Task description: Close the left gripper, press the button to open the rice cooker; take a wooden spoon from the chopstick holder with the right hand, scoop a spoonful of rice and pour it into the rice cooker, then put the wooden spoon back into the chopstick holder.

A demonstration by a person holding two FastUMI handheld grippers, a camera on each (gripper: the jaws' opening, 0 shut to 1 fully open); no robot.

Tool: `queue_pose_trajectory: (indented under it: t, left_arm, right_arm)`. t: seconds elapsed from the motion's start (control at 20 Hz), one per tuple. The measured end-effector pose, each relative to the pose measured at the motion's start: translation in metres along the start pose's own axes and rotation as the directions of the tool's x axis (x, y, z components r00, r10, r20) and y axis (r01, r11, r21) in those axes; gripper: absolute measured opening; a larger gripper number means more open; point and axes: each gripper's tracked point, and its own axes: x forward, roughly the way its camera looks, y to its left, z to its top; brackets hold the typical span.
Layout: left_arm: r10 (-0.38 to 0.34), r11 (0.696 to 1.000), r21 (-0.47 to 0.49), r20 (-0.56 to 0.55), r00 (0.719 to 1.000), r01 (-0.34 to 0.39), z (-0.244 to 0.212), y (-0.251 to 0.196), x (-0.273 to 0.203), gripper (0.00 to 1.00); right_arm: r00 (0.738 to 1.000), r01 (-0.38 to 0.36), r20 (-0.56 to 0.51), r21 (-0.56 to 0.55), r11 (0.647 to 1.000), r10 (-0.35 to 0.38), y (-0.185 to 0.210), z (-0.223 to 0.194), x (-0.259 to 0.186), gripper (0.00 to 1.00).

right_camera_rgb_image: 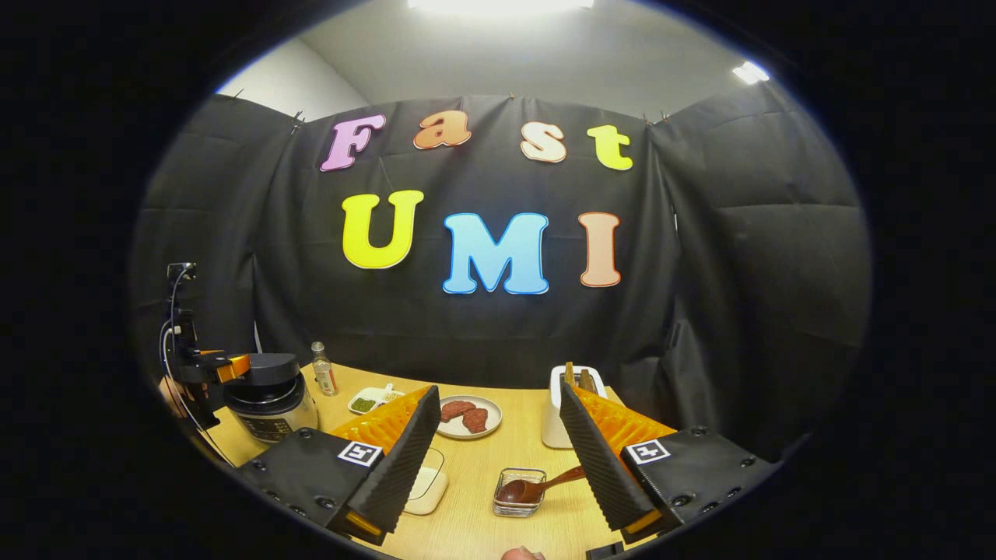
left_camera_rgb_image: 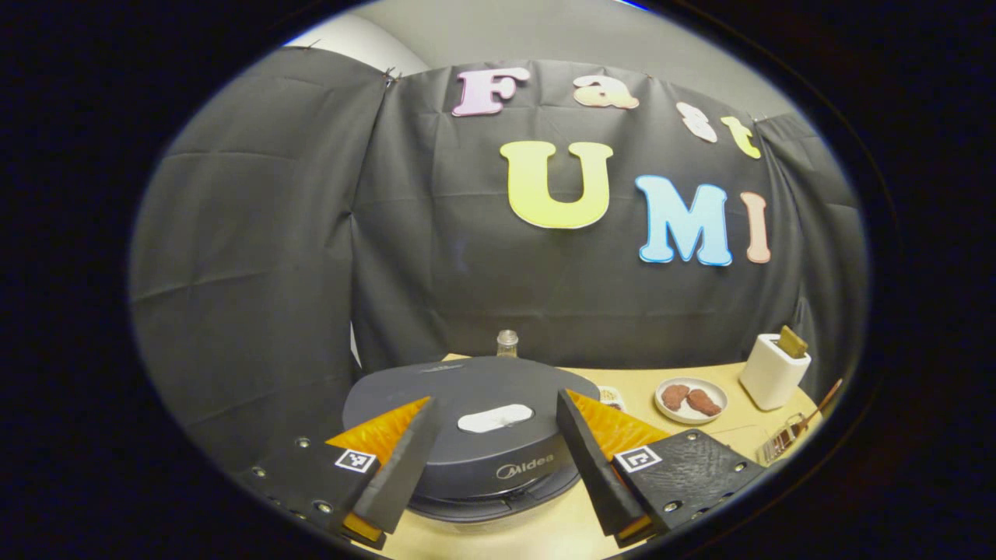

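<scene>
At the left end of the bench (right_camera_rgb_image: 475, 474), the rice cooker (left_camera_rgb_image: 475, 435) sat with its dark, smooth, rounded lid down, a pale oblong button (left_camera_rgb_image: 495, 418) set flat into the top. The left hand-held gripper (left_camera_rgb_image: 494, 455) hung just over it with its fingers spread wide, one to either side of the button, so the closing that the task asks for first had not been done. From the right gripper view the cooker (right_camera_rgb_image: 268, 400) looked squat and probably heavy enough to stay put under a press; the button would want a firm push straight down from the closed fingertips.

The right hand-held gripper (right_camera_rgb_image: 494, 459) was also wide apart and carried nothing, poised above the middle of the bench. Just ahead of it the wooden spoon (right_camera_rgb_image: 537, 488) lay tilted in a small wire-mesh chopstick holder (right_camera_rgb_image: 519, 493), bowl down inside, handle slanting up and out to the right. The spoon looked light, stiff and smoothly finished; I judged the bare handle the place to take it, well up from the bowl. Farther back stood a white plate (right_camera_rgb_image: 469, 416) with two brownish pieces and a tall white box (right_camera_rgb_image: 562, 412).
</scene>
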Motion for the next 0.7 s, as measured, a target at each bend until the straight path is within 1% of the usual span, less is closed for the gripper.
queue_pose_trajectory:
  t: [0.3, 0.35, 0.5, 0.6, 0.7]
  left_arm:
    - [-0.001, 1.000, 0.027, -0.030, 1.000, 0.001, -0.030, -0.004, -0.003, 0.96]
    - [0.001, 0.999, 0.034, -0.037, 0.999, 0.001, -0.035, -0.005, -0.003, 0.94]
    - [0.004, 0.999, 0.048, -0.058, 0.998, -0.001, -0.051, -0.007, -0.003, 0.94]
    - [0.006, 0.998, 0.064, -0.071, 0.997, -0.002, -0.055, -0.008, -0.005, 0.94]
    - [0.009, 0.998, 0.069, -0.063, 0.998, -0.005, -0.052, -0.008, -0.006, 0.94]
  right_arm:
    - [1.000, -0.022, -0.009, 0.007, 1.000, 0.022, 0.011, -0.003, 0.009, 0.98]
    - [1.000, -0.024, -0.011, 0.006, 1.000, 0.024, 0.013, -0.002, 0.011, 0.98]
    - [0.999, -0.034, -0.012, 0.006, 0.999, 0.034, 0.018, -0.003, 0.015, 0.98]
    - [0.999, -0.039, -0.016, -0.001, 0.999, 0.039, 0.021, -0.003, 0.018, 0.98]
    - [0.999, -0.042, -0.018, -0.007, 0.999, 0.042, 0.023, -0.003, 0.018, 0.98]
